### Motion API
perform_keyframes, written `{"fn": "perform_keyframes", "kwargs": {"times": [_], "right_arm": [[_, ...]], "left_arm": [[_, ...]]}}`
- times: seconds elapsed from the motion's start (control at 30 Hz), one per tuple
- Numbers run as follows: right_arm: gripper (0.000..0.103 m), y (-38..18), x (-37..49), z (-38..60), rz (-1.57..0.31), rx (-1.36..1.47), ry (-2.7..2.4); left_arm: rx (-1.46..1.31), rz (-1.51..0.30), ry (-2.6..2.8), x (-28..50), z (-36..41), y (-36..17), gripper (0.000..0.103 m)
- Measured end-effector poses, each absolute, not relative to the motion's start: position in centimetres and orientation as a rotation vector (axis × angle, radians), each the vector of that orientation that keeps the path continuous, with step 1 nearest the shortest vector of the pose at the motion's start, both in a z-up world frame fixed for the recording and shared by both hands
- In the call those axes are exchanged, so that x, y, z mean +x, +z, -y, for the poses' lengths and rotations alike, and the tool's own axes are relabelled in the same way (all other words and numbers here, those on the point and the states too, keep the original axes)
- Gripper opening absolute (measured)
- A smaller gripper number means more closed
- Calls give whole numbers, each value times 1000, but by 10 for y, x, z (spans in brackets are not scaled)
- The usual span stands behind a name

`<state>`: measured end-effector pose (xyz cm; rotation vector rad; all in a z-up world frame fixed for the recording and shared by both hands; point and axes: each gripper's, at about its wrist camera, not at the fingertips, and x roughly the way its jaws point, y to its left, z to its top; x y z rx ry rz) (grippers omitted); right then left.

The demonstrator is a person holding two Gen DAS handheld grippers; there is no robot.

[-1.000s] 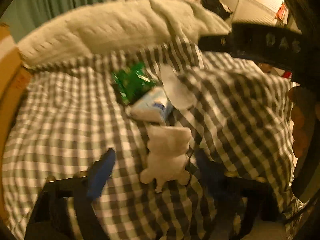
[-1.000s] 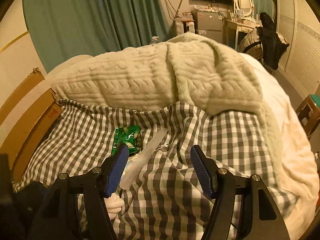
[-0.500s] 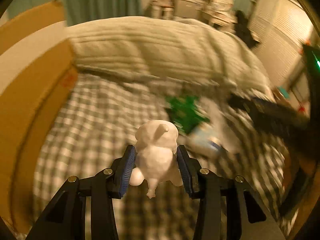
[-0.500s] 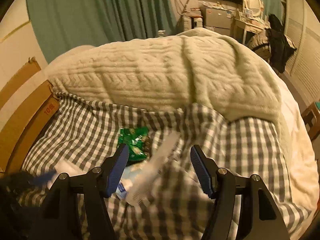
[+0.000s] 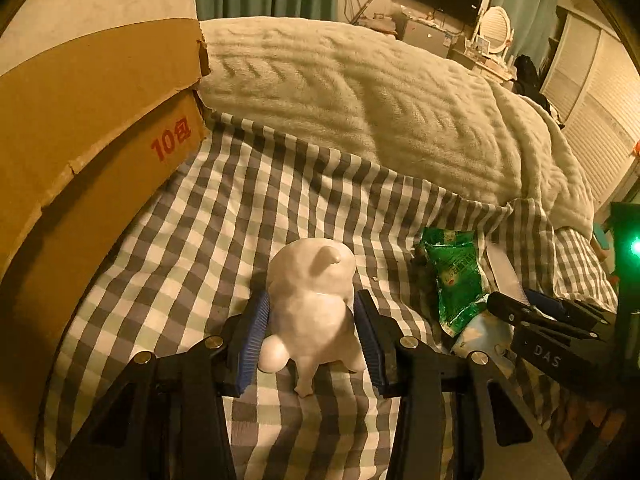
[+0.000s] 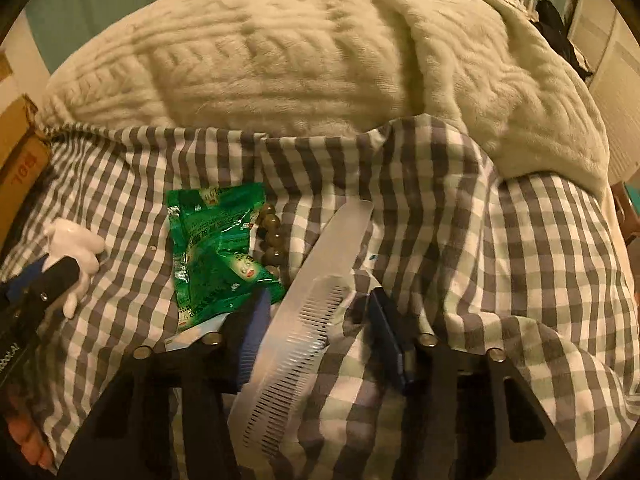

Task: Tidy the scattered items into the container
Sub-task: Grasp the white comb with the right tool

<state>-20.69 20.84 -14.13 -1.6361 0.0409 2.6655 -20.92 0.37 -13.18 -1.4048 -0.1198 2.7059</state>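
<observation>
Centrally, in the left wrist view, a white animal figurine [image 5: 312, 304] sits between the blue pads of the left gripper [image 5: 310, 330], which pinches its body from both sides, seemingly clear of the checked bedsheet [image 5: 224, 216]; the grip across the torso probably suits a carry to the cardboard box [image 5: 84, 120] standing just beside on the left, the likely container. In the right wrist view, the right gripper [image 6: 316, 334] has its jaws closing around a translucent comb [image 6: 308, 320], which lies slantwise between them on the sheet; the left pad is next to the comb's edge, while the right pad stands apart, so no firm hold shows yet. A green snack packet [image 6: 218, 256] rests just left of the comb, partly covering a string of dark beads [image 6: 272, 236] and a white-and-blue pack [image 6: 192, 334] whose label cannot be read. A cream knitted blanket [image 6: 304, 52] is heaped behind the items. The box's interior is hidden, so its contents cannot be told. At the lower left edge of the right view, part of a hand [image 6: 28, 436] is cut off by the lens rim.
</observation>
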Motion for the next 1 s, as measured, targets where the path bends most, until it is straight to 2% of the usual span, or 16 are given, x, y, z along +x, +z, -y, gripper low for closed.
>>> {"fn": "perform_keyframes", "kwargs": {"times": [0.03, 0.1, 0.27, 0.53, 0.77, 0.83, 0.9, 1.0], "right_arm": [[42, -142, -207, -207, -32, -1634, 2663], [20, -141, -204, -209, -44, -1598, 2662], [17, -136, -195, -215, -108, -1552, 2702], [15, -130, -188, -200, -60, -1522, 2755], [15, -142, -195, -192, -79, -1624, 2747], [13, -141, -193, -191, -74, -1619, 2745], [5, -139, -191, -191, -68, -1602, 2750], [4, -135, -186, -189, -89, -1574, 2774]], "left_arm": [[-1401, 120, 2706, -207, -4, -131, 44], [-1395, 132, 2703, -205, -1, -130, 44], [-1384, 134, 2702, -205, -2, -129, 44], [-1377, 148, 2700, -207, -3, -132, 44], [-1378, 147, 2701, -206, -3, -132, 44], [-1376, 147, 2701, -206, -3, -132, 44], [-1369, 151, 2702, -206, -3, -132, 44], [-1347, 150, 2709, -203, -4, -130, 44]]}}
